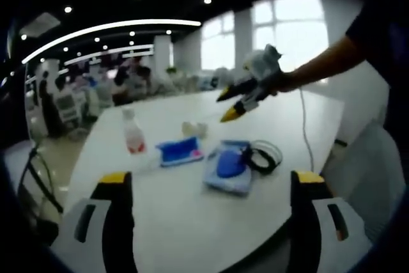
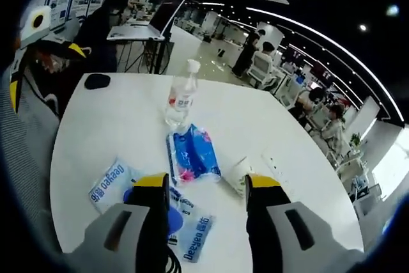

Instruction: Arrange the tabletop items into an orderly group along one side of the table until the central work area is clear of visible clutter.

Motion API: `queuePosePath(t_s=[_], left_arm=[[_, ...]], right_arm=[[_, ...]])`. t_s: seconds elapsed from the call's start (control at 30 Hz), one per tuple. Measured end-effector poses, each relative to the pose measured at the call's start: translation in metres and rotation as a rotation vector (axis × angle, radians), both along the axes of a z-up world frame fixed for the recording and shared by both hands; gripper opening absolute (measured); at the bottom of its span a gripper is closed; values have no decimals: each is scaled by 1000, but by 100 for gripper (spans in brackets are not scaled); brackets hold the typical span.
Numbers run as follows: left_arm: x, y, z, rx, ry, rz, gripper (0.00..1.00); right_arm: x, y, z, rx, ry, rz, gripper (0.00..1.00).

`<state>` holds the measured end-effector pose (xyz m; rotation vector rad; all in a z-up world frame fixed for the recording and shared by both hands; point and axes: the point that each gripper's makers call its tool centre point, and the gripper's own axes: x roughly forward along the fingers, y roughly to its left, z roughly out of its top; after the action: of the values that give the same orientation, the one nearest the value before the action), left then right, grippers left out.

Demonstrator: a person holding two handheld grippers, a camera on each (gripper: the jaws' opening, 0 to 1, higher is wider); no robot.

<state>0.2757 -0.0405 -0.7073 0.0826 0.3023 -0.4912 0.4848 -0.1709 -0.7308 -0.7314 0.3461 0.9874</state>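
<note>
Both hand-held grippers were seen with their jaws parted and nothing between them. From the left gripper view, the left hand-held gripper was held back from the cluster, over the near edge of the white tabletop, while the right hand-held gripper was seen raised above the far side of the items, carried by a person's hand.

The blue tissue pack was taken as the landmark. In the right gripper view it lay just ahead of the right hand-held gripper, almost centred between the jaws, with its long axis running roughly away from the gripper. Beyond the pack, a clear water bottle stood upright. Beside the pack, towards the right jaw, a pale crumpled object was seen; what it was could not be told. Nearer than the pack, partly under the left jaw, a printed blue-and-white pouch lay flat, with a blue item on it and a black coiled cable beside it.

The right hand-held gripper was judged the nearer one to the pack. A short forward and downward reach was judged sufficient, though the jaws would need to be turned across the pack's narrow width.
</note>
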Motion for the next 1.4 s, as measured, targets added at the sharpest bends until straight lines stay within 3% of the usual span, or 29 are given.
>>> queuePosePath(t_s=[0.27, 0.7, 1.3, 1.4], left_arm=[[0, -4, 3, 5, -28, -24, 97], [0, -3, -3, 28, -14, -23, 95], [2, 1, -11, 49, 21, -5, 93], [2, 2, -12, 47, 24, -1, 93]], right_arm=[[15, 2, -5, -25, -32, 48, 43], [31, 11, -30, -43, 25, 47, 39], [52, 8, -70, 268, 370, -370, 34], [53, 11, -75, 284, 391, -397, 34]])
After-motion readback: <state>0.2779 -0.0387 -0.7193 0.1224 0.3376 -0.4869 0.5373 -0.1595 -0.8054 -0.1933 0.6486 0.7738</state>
